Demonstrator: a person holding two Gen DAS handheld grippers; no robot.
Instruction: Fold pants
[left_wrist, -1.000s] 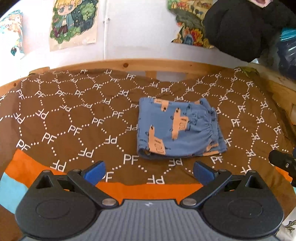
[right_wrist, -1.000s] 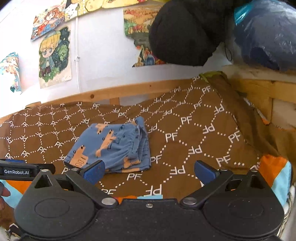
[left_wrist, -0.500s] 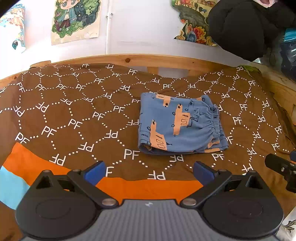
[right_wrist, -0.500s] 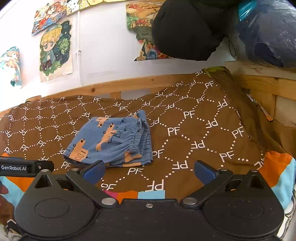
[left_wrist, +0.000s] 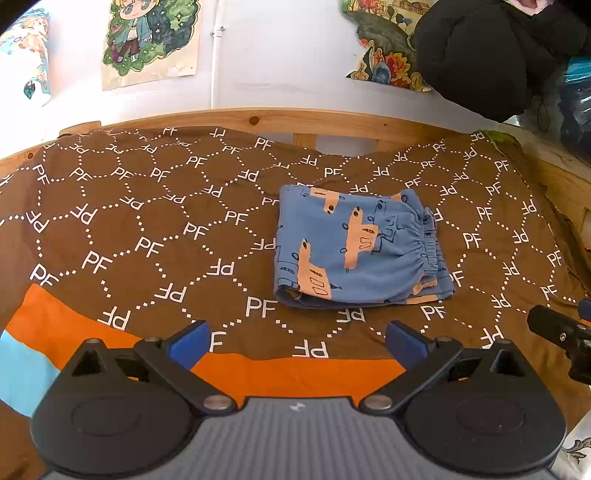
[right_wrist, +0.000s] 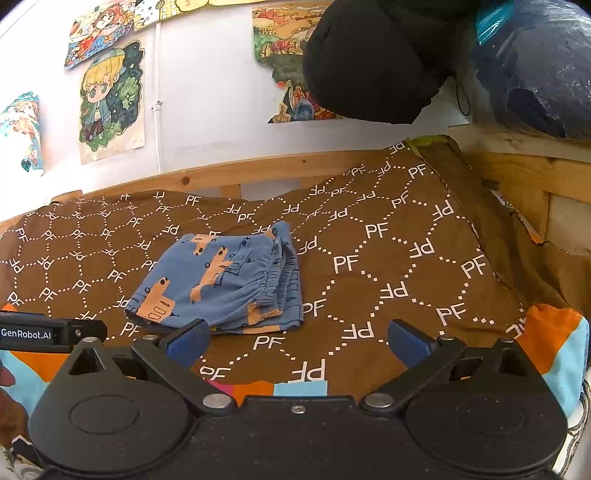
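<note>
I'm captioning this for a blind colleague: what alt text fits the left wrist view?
Folded blue pants with orange prints lie on a brown bedspread patterned with white PF letters. The open, empty left gripper is in the foreground, short of them; posters hang on the wall behind.

A brown bedspread (left_wrist: 155, 236) printed with white "PF" letters and dotted hexagons covers the bed in front of me, with an orange band (left_wrist: 288, 376) and light blue patches along its near edge. A wooden bed rail (left_wrist: 258, 118) runs along the far side. Cartoon posters (right_wrist: 110, 99) hang on the white wall. A black puffy garment (right_wrist: 369, 59) hangs far right, beside a dark plastic-wrapped bundle (right_wrist: 535, 66).
</note>
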